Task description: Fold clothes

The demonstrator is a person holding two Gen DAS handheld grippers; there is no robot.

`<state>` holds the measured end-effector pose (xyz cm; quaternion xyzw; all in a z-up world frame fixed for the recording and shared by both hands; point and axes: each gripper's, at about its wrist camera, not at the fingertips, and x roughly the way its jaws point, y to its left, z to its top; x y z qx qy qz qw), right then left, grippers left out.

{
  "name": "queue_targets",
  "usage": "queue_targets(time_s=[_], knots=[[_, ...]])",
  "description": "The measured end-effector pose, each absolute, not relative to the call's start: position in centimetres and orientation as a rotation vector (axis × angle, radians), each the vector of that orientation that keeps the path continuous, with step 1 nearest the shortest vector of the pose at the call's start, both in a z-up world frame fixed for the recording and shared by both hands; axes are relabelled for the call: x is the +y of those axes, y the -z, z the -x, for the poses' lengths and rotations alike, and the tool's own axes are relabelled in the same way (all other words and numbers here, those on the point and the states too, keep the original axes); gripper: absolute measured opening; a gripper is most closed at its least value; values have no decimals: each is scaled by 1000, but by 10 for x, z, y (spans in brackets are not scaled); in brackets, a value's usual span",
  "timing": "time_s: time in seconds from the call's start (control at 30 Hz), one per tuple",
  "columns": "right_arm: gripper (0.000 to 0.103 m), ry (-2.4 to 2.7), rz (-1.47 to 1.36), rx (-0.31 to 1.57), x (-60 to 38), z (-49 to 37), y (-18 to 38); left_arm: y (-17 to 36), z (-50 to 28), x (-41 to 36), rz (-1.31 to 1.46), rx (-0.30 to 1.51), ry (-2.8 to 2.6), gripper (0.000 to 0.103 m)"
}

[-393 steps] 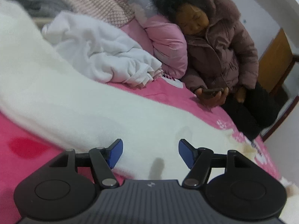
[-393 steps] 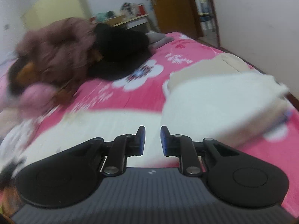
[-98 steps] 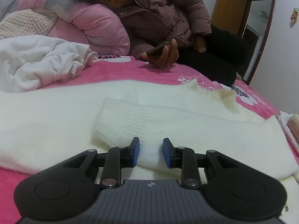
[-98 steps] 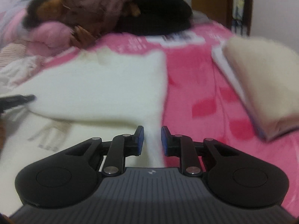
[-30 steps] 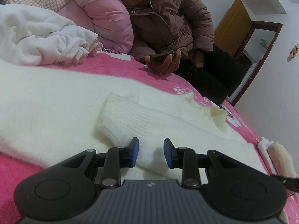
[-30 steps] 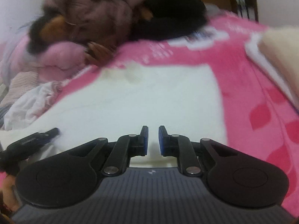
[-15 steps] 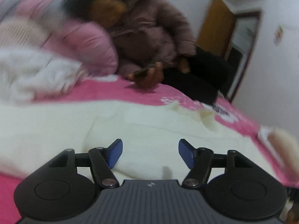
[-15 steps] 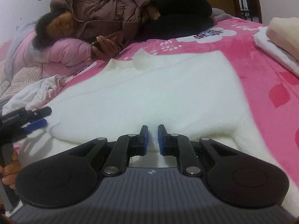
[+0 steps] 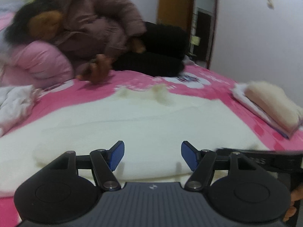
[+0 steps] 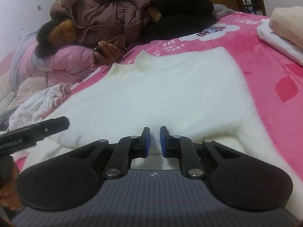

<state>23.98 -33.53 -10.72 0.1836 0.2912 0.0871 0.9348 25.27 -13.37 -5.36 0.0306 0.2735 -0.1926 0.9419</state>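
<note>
Pink bedspread [image 10: 265,71] under white sweater [image 10: 170,94] (right gripper [image 10: 155,138] pinching it).

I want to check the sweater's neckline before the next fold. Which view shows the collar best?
The right wrist view: the white sweater is sharp there, and its ribbed collar stands up clearly at the far edge. The left wrist view is motion-blurred, so the collar is only a smeared, yellowish lump.

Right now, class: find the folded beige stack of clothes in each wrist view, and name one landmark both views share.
Left wrist view: folded beige stack at the right edge, right of the white sweater.
Right wrist view: upper right corner, cut off by the frame.
Shared landmark: the sweater's collar.
</note>
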Motion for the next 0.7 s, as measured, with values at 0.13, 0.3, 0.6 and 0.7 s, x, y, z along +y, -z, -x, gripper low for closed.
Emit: queue_targets(time_s=[0.13, 0.3, 0.6, 0.7], knots=[[11, -186, -401, 595, -338, -240, 108, 65, -248, -161, -148, 575, 415, 60], [11, -192, -422, 594, -340, -240, 109, 79, -252, -165, -155, 616, 406, 55], [11, -197, -435, 594, -342, -241, 110, 77, -261, -92, -42, 647, 154, 58], [11, -197, -436, 594, -342, -241, 110, 82, -267, -59, 55, 674, 60, 65]])
